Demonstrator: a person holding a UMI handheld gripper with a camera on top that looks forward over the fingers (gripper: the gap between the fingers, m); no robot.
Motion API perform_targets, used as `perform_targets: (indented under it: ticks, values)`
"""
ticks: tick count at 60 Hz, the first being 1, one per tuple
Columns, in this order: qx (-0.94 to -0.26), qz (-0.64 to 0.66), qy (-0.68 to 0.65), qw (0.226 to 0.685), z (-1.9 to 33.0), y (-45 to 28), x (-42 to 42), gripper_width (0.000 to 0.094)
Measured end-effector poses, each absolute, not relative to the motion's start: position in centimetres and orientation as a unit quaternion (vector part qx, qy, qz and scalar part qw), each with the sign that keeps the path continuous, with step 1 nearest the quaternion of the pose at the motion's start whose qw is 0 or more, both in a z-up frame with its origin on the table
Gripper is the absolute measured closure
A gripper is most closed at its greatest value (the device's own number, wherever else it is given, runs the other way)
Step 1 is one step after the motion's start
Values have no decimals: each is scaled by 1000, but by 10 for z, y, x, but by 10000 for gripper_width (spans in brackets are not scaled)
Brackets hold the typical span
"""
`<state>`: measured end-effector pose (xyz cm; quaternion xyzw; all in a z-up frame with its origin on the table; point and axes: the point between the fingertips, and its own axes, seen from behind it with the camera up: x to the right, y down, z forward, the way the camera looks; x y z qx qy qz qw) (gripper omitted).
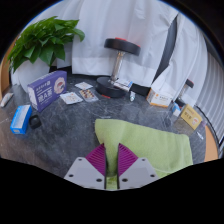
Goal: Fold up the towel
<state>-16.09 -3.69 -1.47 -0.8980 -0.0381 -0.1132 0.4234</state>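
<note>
A yellow-green towel [150, 143] lies on the dark grey speckled table [60, 140], spread just ahead of the fingers and off to their right. My gripper [112, 160] is low over the towel's near edge. Its two magenta pads [97, 160] stand close together, and a narrow strip of the towel runs down between them, pinched by both. The part of the towel under the fingers is hidden.
A purple box [44, 92] and a blue box [20, 120] stand at the left, with a potted plant [45, 42] behind them. Small packets [85, 92] and a black stand [121, 62] are at the back. Boxes [188, 115] are at the right.
</note>
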Motion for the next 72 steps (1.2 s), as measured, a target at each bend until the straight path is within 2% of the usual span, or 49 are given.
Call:
perform_targets:
  ticks: [5, 11, 16, 20, 23, 26, 29, 32, 38, 41, 43, 44, 46, 54, 59, 72]
  values:
    - [-902, -95, -16, 420, -13, -36, -162, 879]
    - [-908, -68, 1, 413, 1, -39, -166, 887]
    - [-902, -4, 21, 432, 42, -40, -189, 888]
    - [-887, 66, 51, 455, 90, -42, -201, 886]
    - [-874, 103, 66, 471, 125, -46, -194, 887]
    - [-864, 115, 78, 485, 146, -47, -175, 887]
    - [-860, 111, 87, 490, 148, -47, -152, 886]
    - [-863, 94, 96, 487, 136, -47, -120, 875]
    - [-886, 55, 110, 447, 85, -58, -53, 760]
    - [-892, 39, 119, 435, 65, -61, -24, 630]
    - [-897, 21, 118, 426, 54, -65, -4, 494]
    - [-899, 9, 115, 422, 50, -67, 7, 457]
    - [-902, -14, 107, 418, 46, -72, 29, 336]
    - [-897, -61, 99, 427, 57, -86, 80, 116]
    - [-890, -74, 89, 440, 80, -97, 95, 84]
    - [-877, -80, 45, 472, 154, -146, 67, 86]
